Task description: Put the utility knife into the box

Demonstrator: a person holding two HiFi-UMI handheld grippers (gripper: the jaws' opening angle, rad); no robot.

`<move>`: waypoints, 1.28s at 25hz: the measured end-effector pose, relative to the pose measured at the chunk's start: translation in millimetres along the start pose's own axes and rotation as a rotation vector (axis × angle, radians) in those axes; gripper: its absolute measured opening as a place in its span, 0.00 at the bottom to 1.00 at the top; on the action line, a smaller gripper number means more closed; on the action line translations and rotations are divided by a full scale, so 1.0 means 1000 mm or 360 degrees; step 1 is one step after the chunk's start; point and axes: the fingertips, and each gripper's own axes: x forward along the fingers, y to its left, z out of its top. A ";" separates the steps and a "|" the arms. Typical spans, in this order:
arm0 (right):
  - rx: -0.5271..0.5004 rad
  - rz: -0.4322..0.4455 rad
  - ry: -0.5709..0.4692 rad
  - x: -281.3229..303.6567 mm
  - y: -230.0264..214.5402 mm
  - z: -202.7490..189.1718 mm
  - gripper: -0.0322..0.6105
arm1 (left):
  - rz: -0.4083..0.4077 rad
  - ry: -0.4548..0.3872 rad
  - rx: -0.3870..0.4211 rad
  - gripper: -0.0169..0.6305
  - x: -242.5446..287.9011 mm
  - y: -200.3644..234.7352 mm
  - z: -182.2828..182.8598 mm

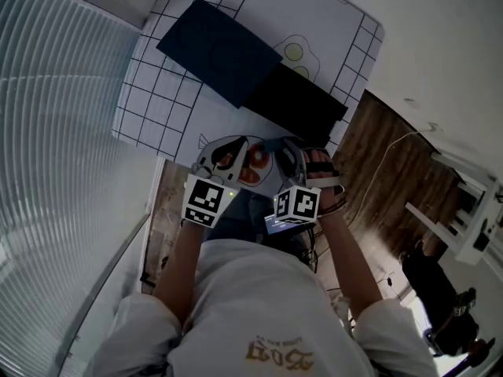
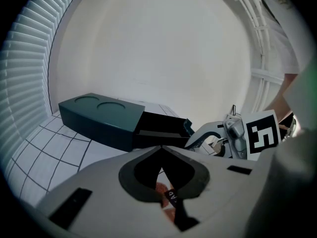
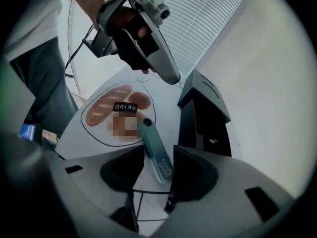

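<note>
The teal utility knife (image 3: 156,151) lies flat on the white mat, its far end on a bread drawing (image 3: 111,110). My right gripper (image 3: 158,157) is open, its jaws standing on either side of the knife's near end without pressing it. The box (image 1: 216,49) is a dark blue sleeve with a black drawer (image 1: 302,104) pulled out of it; in the right gripper view the box (image 3: 208,118) stands just right of the knife. My left gripper (image 2: 161,148) is shut with nothing in it, and hovers beside the right gripper (image 1: 295,154) at the table's near edge.
A white mat with a black grid (image 1: 157,93) covers the table. A ribbed blind (image 1: 55,132) runs along the left. Wooden floor (image 1: 377,179) and a cable lie to the right of the table. The person's legs are close below the table edge.
</note>
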 end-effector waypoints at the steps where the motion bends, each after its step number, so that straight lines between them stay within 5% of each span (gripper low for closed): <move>1: -0.0022 -0.0009 0.0009 0.001 -0.001 0.000 0.34 | 0.0001 0.0000 -0.0003 0.04 0.000 0.001 0.000; 11: 0.0075 0.0448 0.0217 0.012 0.010 0.002 0.23 | -0.0004 0.0001 -0.0040 0.04 -0.003 0.007 0.000; 32: 0.0272 0.0298 0.0159 0.000 0.007 0.001 0.23 | 0.0008 0.0006 -0.0023 0.04 -0.011 0.009 -0.003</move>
